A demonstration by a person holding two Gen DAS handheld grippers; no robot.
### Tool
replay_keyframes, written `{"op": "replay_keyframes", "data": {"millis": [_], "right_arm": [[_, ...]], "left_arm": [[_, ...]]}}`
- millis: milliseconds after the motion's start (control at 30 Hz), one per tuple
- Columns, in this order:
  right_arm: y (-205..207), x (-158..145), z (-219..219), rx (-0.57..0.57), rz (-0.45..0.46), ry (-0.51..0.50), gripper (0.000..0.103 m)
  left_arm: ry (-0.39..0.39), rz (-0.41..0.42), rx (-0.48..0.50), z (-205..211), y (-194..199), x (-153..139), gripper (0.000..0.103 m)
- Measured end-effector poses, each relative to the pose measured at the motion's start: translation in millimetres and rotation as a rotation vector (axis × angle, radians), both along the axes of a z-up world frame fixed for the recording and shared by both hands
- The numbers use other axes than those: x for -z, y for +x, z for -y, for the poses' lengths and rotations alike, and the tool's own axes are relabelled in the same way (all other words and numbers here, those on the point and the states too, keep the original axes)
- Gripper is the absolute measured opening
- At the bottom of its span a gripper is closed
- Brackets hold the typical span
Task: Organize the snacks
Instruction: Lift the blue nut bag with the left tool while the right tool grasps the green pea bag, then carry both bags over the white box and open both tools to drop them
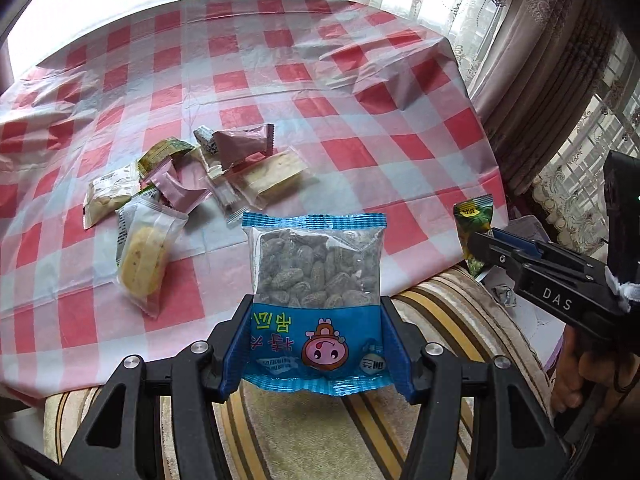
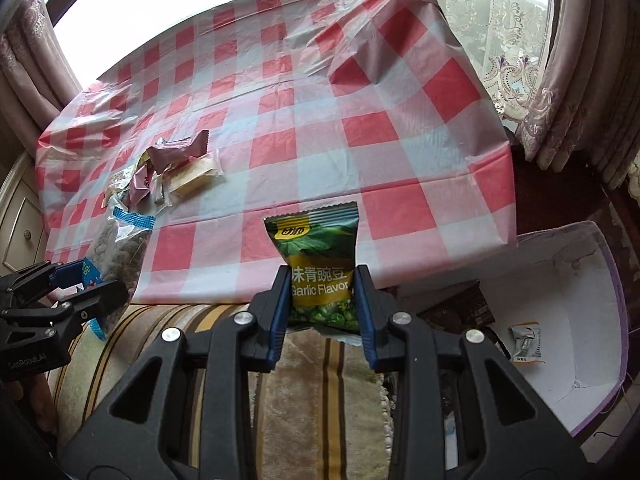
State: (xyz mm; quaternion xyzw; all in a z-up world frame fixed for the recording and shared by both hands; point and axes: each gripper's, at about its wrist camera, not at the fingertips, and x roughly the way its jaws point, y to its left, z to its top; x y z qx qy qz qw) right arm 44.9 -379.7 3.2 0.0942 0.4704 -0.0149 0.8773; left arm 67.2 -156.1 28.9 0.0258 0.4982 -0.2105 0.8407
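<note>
Right gripper [image 2: 322, 300] fingers clamp the green garlic-pea packet [image 2: 320, 264] upright — the white cardboard box [image 2: 580, 300] lies just right; left gripper [image 1: 316, 344] fingers clamp the blue plum bag [image 1: 316, 280].

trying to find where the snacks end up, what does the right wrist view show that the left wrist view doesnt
Only the right wrist view shows the white box beside the table, with a small grey packet inside. Only the left wrist view shows the clear-wrapped yellow cake. Both show the left gripper clamping the blue packet, the right gripper clamping the green pea packet, and the checked tablecloth.
</note>
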Motion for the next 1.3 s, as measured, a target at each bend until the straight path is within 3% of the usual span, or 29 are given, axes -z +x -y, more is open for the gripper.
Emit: {"op": "replay_keyframes", "data": {"millis": [367, 633, 867, 1033, 1300], "right_arm": [[-66, 33, 118, 0.290, -0.101, -0.080, 0.035], [-94, 59, 156, 0.398, -0.161, -0.058, 0.035], [-99, 62, 165, 0.432, -0.164, -0.045, 0.036], [-99, 61, 167, 0.435, -0.152, -0.030, 0.045], [-88, 52, 151, 0.390, -0.121, -0.029, 0.049]], "left_arm": [[-0.017, -0.003, 0.305, 125, -7, 0, 0.059], [0.024, -0.039, 0.458, 199, -19, 16, 0.059], [0.040, -0.060, 0.505, 229, -24, 25, 0.060], [0.037, -0.062, 0.507, 234, -25, 25, 0.062], [-0.002, -0.013, 0.407, 207, -16, 14, 0.063]]}}
